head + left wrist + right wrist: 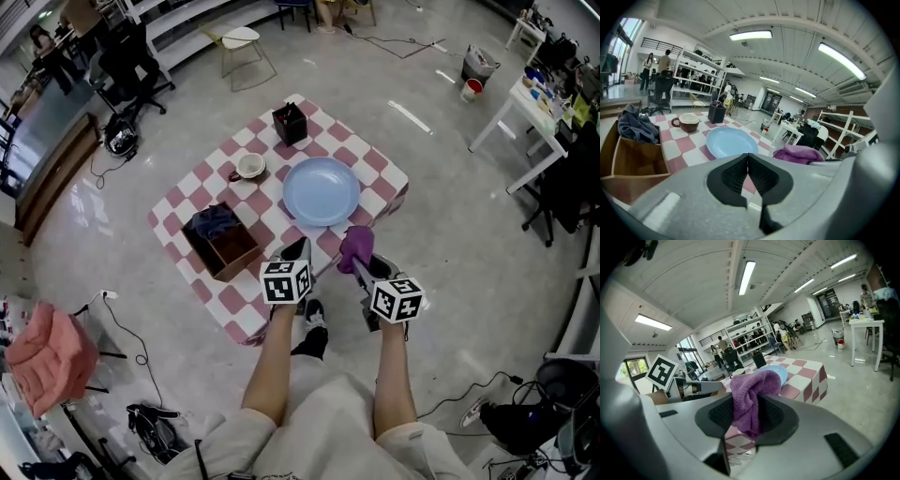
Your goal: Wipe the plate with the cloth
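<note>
Right gripper [745, 414]: because the job needs a wiping pad, its jaws are clenched on the purple cloth [751, 392], which bunches up above them and trails a little below.
Left gripper [748, 165]: jaws pressed together with nothing between them. It hovers just to the left of the right gripper, probably kept free to steady the plate.
Light-blue plate [322, 190]: straight ahead of both grippers, just beyond the cloth and not touching it. It lies flat and face up, so wiping looks not yet begun.
Checkered table [380, 161]: both grippers hang over its near edge.
Wooden box [232, 255]: close on the left gripper's left, holding a crumpled dark fabric.
Brown cup [249, 166]: ahead and to the left, beside the plate.
Black container [290, 123]: farthest ahead, past the plate.
Next move: likely lowering the cloth forward onto the plate's face.
</note>
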Action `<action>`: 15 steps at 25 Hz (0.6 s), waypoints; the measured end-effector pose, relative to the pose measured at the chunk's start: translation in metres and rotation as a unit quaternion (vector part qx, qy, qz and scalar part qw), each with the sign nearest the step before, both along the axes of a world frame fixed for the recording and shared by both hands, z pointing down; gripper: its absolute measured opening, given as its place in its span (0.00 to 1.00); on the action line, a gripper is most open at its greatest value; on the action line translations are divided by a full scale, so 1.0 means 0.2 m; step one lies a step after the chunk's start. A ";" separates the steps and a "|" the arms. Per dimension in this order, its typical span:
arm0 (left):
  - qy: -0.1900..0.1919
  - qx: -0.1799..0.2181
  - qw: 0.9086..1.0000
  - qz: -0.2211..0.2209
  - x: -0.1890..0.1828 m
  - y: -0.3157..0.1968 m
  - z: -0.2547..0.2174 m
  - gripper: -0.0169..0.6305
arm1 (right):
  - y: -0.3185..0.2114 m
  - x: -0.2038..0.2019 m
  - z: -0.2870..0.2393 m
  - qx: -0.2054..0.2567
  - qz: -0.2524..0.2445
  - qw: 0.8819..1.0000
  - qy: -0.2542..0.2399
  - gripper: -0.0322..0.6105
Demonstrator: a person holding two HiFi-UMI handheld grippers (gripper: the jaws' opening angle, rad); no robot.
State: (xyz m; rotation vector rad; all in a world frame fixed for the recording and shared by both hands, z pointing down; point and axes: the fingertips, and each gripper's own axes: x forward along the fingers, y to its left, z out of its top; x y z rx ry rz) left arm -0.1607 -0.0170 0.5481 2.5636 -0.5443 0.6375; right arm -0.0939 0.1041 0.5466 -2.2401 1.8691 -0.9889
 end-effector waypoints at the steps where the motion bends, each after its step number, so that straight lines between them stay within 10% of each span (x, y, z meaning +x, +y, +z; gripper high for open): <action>1: 0.005 -0.008 1.000 -0.008 0.03 -0.04 0.01 0.04 | -0.02 0.03 0.00 -0.007 -0.001 1.000 0.003 0.26; 15: 0.002 -0.010 0.999 -0.044 0.21 -0.56 0.11 0.04 | -0.43 0.35 0.05 -0.058 -0.008 0.998 0.028 0.26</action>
